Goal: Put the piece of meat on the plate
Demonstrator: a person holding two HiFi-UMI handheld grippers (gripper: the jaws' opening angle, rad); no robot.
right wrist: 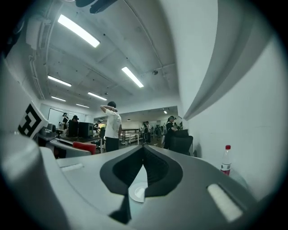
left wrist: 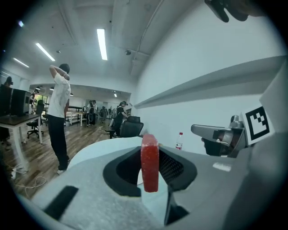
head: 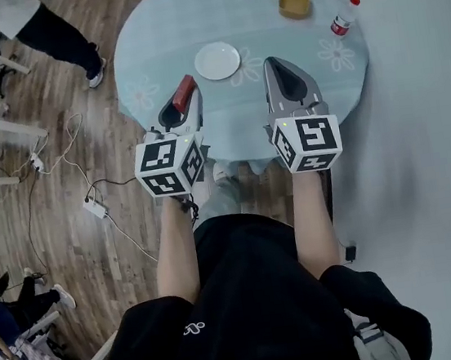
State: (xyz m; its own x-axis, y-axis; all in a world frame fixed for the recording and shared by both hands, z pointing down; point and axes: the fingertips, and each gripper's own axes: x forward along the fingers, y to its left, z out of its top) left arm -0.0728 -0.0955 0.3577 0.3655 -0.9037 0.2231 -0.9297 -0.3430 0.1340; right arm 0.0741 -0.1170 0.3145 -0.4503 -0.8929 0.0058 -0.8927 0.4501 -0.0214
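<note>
Head view first: I've got the left gripper clamped on the piece of meat, a red slab sticking out past the jaw tips over the near edge of the round table. The meat isn't on the plate yet. That white plate sits on the table just ahead of both grippers, roughly between them, and nothing's on it.

The left gripper view backs that up. The meat stands upright, pinched from both sides between the dark pads, with its lower end hanging free above the tabletop.

The right gripper is level with the left one, just to the right of the plate. In the right gripper view its jaws meet at the tips with nothing in them, and I can see the plate through the gap lower down.

Other stuff on the table: a small yellow-brown bowl on the far side and a clear bottle with a red cap and red label near the right edge, both well apart from the plate. There's a person standing on the wood floor off to the left, with a white power strip and cables nearby.
</note>
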